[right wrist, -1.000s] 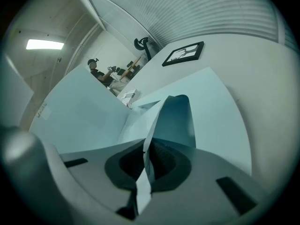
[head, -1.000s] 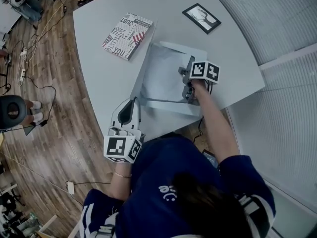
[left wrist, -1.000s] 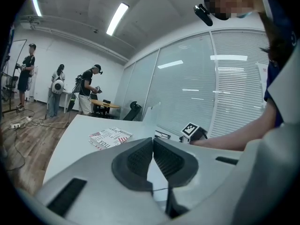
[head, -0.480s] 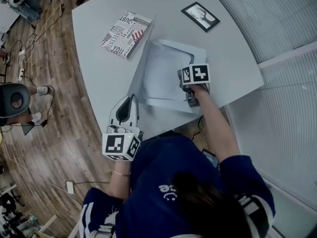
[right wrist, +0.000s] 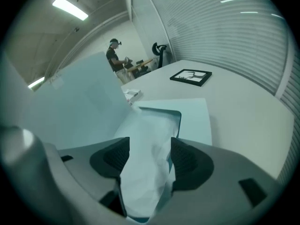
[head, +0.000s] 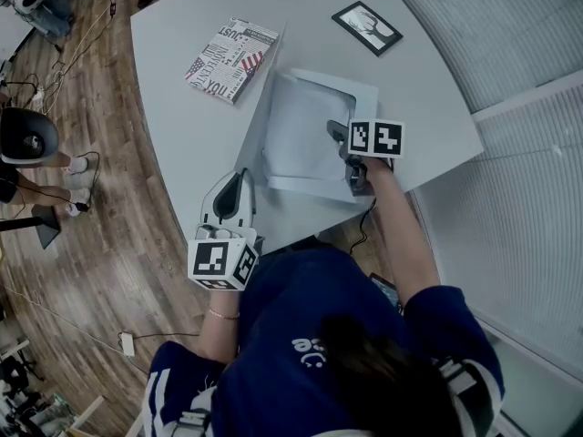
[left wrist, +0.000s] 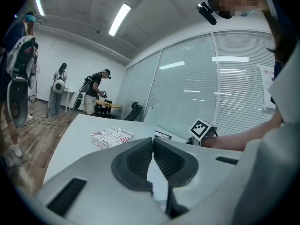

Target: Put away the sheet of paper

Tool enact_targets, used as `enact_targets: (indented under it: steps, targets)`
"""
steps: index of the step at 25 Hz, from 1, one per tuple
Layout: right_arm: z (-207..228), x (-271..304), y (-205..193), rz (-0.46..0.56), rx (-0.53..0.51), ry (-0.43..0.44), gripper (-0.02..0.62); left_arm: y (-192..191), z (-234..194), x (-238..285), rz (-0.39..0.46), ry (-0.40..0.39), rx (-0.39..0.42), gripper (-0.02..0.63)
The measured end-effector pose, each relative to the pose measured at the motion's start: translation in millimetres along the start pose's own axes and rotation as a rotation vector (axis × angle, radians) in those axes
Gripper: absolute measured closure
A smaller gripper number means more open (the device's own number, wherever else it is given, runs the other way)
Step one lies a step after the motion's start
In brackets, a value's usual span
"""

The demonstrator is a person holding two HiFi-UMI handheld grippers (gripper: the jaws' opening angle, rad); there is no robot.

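A: So, where is the paper point(head: 299, 135)?

B: At the middle of the frame in the head view. It lies crumpled in an open folder point(head: 366, 90) on the table point(head: 178, 135). The folder's cover stands up along its left side.

A: And the right gripper point(right wrist: 149, 154)?

B: It is at the folder's lower right edge, pointing toward the upper left. Its jaws are opening. The near end of the paper runs up between them, but the pads are not pressing on it. The right pad stands clear of it, and I cannot tell whether the left one touches it.

A: What about the left gripper point(left wrist: 153, 146)?

B: That one is at the lower left, over the near edge of the table and well apart from the folder. Its jaws are together and there is nothing between them.

A: Anything else on the table?

B: A magazine point(head: 232, 58) lies at the upper left, near the folder's raised cover but apart from it. A picture frame point(head: 367, 29) lies flat at the top, right of centre, beyond the folder. In the left gripper view, a few people point(left wrist: 95, 93) stand far back in the room, at the left of the frame.
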State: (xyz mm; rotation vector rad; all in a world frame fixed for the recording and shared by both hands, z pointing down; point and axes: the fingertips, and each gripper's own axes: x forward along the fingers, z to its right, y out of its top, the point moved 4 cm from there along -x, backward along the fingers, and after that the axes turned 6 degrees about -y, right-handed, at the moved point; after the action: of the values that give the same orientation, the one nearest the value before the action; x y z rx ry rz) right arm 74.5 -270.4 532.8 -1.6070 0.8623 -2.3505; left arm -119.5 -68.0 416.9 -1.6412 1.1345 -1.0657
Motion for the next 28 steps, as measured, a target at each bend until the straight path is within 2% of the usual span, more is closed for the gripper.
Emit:
enact_targets:
  steps: [5, 7, 12, 16, 19, 21, 25, 28]
  targets:
    - [6.9, -29.7, 10.8, 0.136, 0.128, 0.089, 0.328, -1.2, 2.3, 0.2, -0.003, -0.018, 0.003, 0.595]
    - [11.1, -43.5, 13.8, 0.197, 0.158, 0.103, 0.353, -1.3, 5.4, 1.1, -0.006, -0.029, 0.01, 0.595]
    - [17.9, -80.2, 19.7, 0.332, 0.223, 0.133, 0.363, -1.0, 10.4, 5.4, -0.014, -0.06, 0.025, 0.594]
    - [19.3, -113.7, 16.0, 0.436, 0.247, 0.177, 0.423, -1.6, 20.2, 8.5, -0.023, -0.091, 0.055, 0.594]
    - [18.6, -139.7, 13.2, 0.554, 0.162, 0.153, 0.462, -3.4, 28.1, 13.5, -0.03, -0.118, 0.085, 0.594]
    - [18.8, -151.9, 6.2, 0.596, 0.132, 0.128, 0.472, -6.2, 33.5, 17.0, -0.036, -0.141, 0.093, 0.594]
    - [24.0, -168.4, -10.3, 0.624, 0.2, 0.139, 0.478, -9.9, 46.8, 25.4, -0.058, -0.184, 0.119, 0.591]
    - [32.7, -173.9, -19.6, 0.633, 0.197, 0.081, 0.533, -13.0, 55.5, 32.9, -0.071, -0.207, 0.141, 0.589]
